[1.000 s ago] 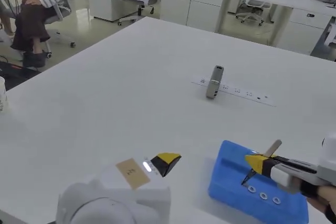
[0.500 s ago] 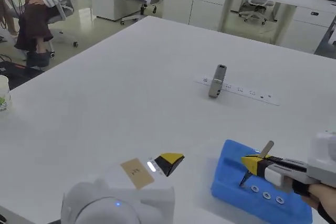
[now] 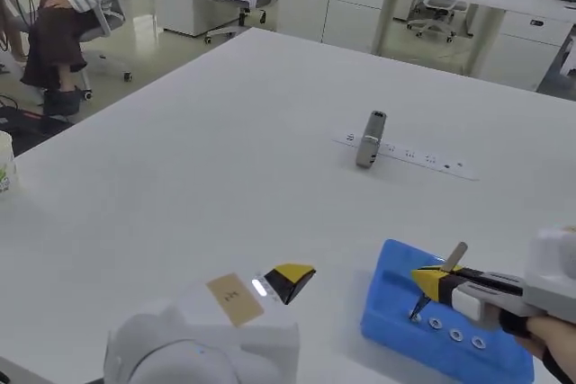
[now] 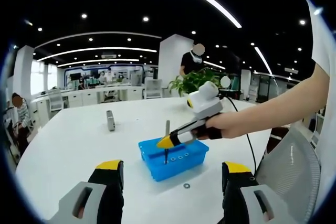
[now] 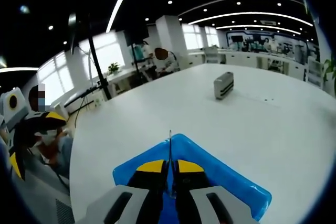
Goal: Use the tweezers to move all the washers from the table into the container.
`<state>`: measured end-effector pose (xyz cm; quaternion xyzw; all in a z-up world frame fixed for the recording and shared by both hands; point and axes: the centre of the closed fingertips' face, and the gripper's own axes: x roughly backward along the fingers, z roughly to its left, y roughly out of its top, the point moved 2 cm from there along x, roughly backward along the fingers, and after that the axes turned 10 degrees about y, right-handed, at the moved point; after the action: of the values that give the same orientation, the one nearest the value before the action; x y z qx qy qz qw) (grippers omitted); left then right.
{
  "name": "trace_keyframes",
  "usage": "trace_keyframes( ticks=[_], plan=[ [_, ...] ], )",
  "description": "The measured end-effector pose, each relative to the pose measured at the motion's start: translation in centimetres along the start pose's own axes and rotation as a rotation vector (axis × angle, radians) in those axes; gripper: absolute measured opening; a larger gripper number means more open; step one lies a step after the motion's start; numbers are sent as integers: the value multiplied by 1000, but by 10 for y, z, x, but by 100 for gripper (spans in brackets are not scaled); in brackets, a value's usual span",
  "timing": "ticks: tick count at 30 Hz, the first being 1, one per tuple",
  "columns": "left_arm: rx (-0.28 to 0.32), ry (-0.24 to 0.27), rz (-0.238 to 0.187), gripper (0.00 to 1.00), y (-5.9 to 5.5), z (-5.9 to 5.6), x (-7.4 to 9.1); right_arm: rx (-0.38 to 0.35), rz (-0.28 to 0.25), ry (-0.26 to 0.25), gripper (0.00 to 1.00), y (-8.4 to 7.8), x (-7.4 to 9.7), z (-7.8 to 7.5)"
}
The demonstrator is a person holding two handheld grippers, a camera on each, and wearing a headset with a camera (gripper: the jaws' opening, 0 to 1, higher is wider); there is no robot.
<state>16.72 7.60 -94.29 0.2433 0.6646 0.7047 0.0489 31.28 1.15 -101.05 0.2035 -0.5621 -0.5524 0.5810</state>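
A blue container (image 3: 396, 312) sits near the table's front edge with three washers (image 3: 456, 335) in a row inside it. My right gripper (image 3: 430, 280) is shut on thin metal tweezers (image 3: 421, 301). Their tips point down into the container beside the washers. In the right gripper view the tweezers (image 5: 169, 153) stick out from the shut right gripper (image 5: 170, 167) over the container (image 5: 226, 177). My left gripper (image 4: 173, 167) stands wide open, holding nothing, facing the container (image 4: 157, 169). One washer (image 4: 186, 185) lies on the table in front of the container. In the head view the left gripper (image 3: 288, 278) is at the lower left.
A grey metal block (image 3: 369, 139) stands mid-table beside a flush power strip (image 3: 423, 159). A paper cup (image 3: 4, 164) stands at the table's left edge. A seated person (image 3: 63, 6), office chairs and desks lie beyond. Wide bare white tabletop (image 3: 207, 159) lies to the left.
The right gripper has eased slightly left with the tweezers over the container. The left gripper has barely moved; the head camera shifted a little.
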Motion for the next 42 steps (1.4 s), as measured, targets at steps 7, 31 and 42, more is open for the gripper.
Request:
trace_keyframes(
  ticks=[7,31,42],
  plan=[
    [4,-6,1,77,0,0,0,12,-66,21,3,17,9,17],
    [4,-19,2,77,0,-2,-1,-20,-135,86,3,6,29,66],
    [6,-20,2,77,0,-2,-1,-1,-25,83,3,-31,18,67]
  ],
)
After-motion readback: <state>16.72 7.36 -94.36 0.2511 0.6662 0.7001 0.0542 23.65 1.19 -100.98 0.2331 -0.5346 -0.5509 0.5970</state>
